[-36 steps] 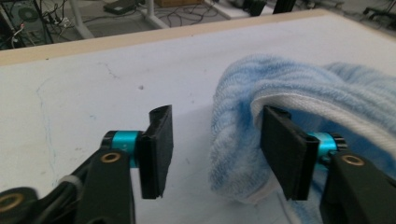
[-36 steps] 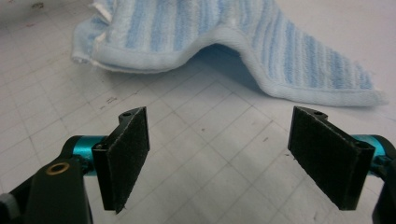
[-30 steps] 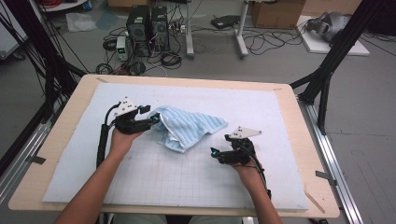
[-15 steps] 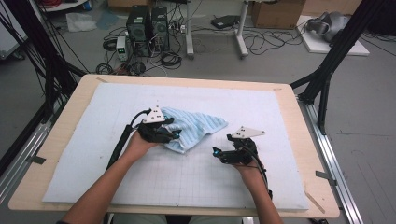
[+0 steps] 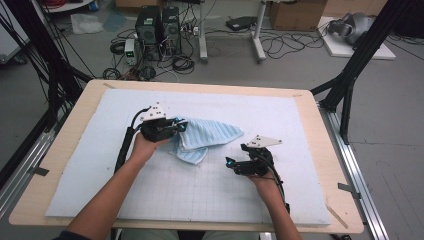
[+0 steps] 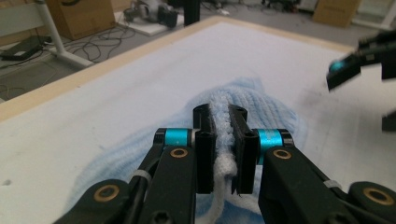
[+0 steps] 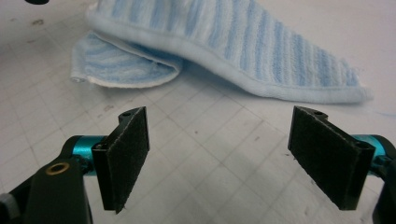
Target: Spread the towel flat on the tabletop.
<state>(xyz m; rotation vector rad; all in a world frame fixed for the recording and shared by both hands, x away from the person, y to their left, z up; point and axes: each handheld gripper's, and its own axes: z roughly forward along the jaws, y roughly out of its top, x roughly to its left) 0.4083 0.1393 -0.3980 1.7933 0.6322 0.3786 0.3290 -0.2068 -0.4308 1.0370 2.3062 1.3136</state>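
Now, high view: left gripper [image 5: 181,125], jaws just closing, is clenching the striped towel [image 5: 210,137] left of centre | left gripper view: fold is pinching between pads, so lifting slowly is advisable | right gripper view: right gripper [image 7: 219,154] is gaping empty, below the towel.

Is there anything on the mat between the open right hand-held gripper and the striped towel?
Nothing visible: bare mat lies between the right hand-held gripper and the towel. The left hand-held gripper pinches its far side.
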